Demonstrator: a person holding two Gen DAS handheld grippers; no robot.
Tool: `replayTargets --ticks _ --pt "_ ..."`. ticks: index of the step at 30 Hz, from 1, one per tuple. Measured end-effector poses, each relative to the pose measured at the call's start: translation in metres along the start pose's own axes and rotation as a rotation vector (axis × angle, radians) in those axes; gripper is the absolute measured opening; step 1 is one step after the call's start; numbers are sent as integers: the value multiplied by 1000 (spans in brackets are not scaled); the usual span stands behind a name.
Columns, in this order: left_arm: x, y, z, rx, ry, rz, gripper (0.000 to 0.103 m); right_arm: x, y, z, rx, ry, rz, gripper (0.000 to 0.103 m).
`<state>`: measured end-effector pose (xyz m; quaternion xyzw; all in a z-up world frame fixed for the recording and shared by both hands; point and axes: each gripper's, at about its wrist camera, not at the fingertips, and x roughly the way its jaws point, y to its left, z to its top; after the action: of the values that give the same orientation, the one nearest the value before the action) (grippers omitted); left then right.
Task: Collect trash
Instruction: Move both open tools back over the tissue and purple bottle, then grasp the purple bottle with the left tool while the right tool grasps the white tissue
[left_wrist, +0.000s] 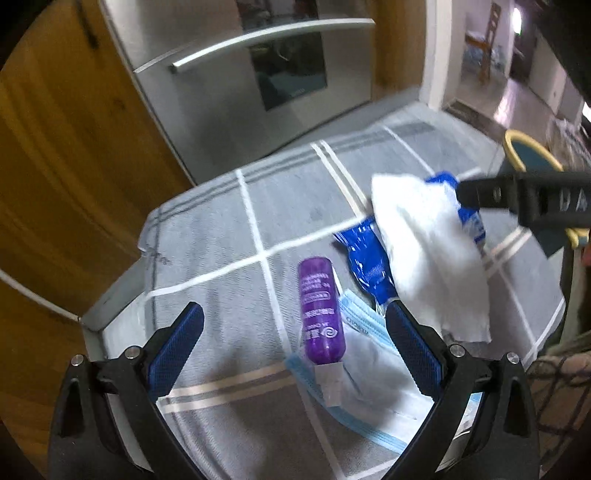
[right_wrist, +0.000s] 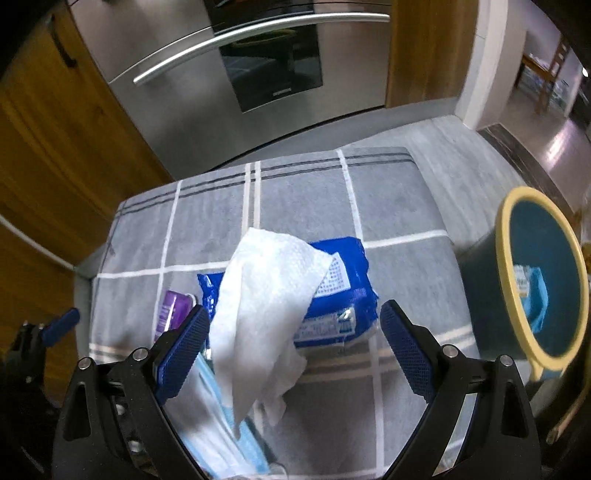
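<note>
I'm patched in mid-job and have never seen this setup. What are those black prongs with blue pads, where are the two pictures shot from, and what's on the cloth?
A person carries a hand-held gripper in each hand, with a camera looking along its fingers. The left hand-held gripper and the right hand-held gripper are both open and hold nothing. On the checked cloth lie a purple bottle, a blue wipes pack, a white wipe draped over it, and a pale blue face mask. A yellow-rimmed bin stands to the right.
</note>
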<state>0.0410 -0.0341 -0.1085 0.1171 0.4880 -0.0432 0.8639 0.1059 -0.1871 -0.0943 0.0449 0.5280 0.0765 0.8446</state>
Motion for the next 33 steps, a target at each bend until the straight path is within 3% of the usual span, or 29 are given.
replayTargets --ticks 5,11,14,15,18,20,23,27,33 --pt "23 -3 -2 2 37 -18 96 18 5 4 -38 37 29 81" --pt "49 -1 0 -36 98 -57 79 41 22 3 -129 94 5 65" --pt "60 -4 0 -43 132 -84 66 57 27 -2 -143 171 14 49" --pt "64 -4 0 -49 145 -93 56 61 27 -3 -140 194 16 37" --pt "74 -3 -2 -63 187 -110 34 64 25 -5 -148 224 24 16" --pt "77 -1 -4 -62 190 -111 32 60 22 -4 -136 221 54 7" --pt "71 0 -4 -61 160 -86 32 48 20 0 -141 179 64 5" --pt "42 -1 9 -62 32 -67 32 26 15 12 -118 98 87 5" --pt "-5 -18 30 -37 -121 -113 32 -10 7 26 -100 -9 135 5"
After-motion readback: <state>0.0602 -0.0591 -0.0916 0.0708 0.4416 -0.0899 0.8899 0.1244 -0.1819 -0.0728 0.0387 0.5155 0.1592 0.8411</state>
